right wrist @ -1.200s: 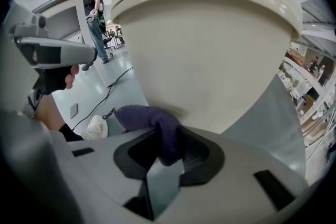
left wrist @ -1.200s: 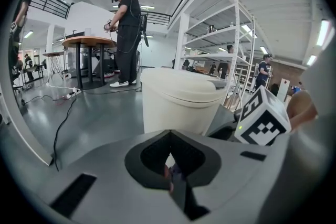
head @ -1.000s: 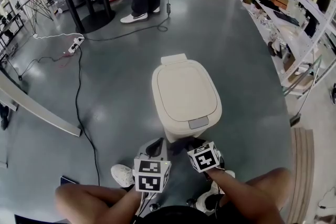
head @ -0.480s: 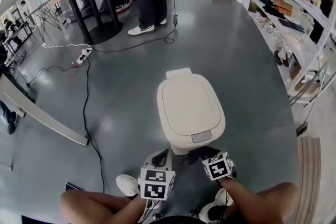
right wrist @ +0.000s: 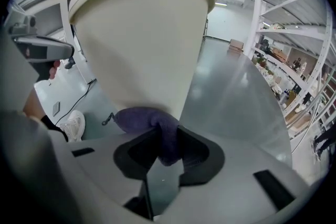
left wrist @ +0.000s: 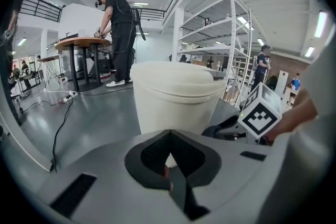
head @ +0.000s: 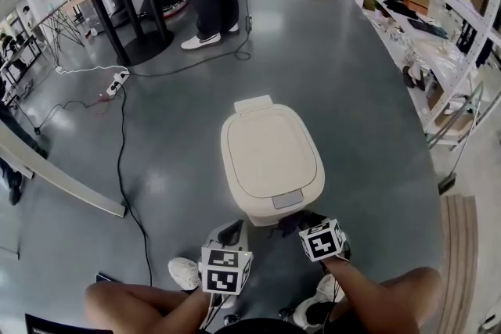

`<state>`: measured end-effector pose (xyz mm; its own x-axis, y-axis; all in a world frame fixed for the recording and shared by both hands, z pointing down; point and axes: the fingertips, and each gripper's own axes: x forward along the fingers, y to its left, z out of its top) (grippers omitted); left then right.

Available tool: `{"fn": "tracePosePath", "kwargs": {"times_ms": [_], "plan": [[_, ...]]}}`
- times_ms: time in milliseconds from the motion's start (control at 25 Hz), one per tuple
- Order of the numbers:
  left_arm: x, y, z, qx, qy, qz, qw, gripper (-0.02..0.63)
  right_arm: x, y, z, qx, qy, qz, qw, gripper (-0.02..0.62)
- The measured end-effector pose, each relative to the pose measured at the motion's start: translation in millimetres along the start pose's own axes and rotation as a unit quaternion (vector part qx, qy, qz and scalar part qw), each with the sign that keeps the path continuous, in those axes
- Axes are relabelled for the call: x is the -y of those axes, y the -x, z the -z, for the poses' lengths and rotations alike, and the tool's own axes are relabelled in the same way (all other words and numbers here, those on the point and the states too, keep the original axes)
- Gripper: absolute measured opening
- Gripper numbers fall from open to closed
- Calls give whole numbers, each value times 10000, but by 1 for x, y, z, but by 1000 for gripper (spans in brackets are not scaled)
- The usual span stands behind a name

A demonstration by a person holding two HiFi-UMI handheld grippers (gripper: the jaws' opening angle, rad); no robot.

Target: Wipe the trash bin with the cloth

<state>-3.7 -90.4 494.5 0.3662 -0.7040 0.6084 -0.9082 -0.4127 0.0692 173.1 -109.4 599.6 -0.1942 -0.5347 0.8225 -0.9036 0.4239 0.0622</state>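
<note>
Head view: the trash bin is seen standing on the floor at 12 o'clock from both grippers. The right gripper is judged the nearer, low at its front wall, with the left gripper at its 9 o'clock.

Left gripper view: the fingers are closed on nothing, with the bin ahead and apart.

Right gripper view: a purple cloth is gripped, seemingly touching the wall, which rises toward 12 o'clock
</note>
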Motion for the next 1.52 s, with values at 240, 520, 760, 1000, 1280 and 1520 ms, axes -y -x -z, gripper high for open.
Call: {"fn": "tracePosePath", "kwargs": {"times_ms": [240, 520, 760, 1000, 1280, 1520], "plan": [[-5, -4, 11, -155, 100, -42, 9998, 0, -37, -7, 22, -333, 346, -298, 9984, 92], [-8, -1, 15, -159, 52, -82, 9998, 0, -78, -34, 40, -712, 858, -621, 9918, 92], [-33, 8, 33, -305, 144, -293, 9990, 0, -111, -55, 43, -875, 951, -1032, 9862, 92], [-48, 11, 51, -552, 419, -393, 9968, 0, -138, -63, 31, -828, 994, -1219, 9841, 92], [-53, 2, 58, -704, 331, -448, 9960, 0, -113, -66, 39, -941, 968, -924, 9865, 92], [-22, -9, 59, -676, 240, -104, 9974, 0, -77, -63, 49, -938, 733, -686, 9905, 92]]}}
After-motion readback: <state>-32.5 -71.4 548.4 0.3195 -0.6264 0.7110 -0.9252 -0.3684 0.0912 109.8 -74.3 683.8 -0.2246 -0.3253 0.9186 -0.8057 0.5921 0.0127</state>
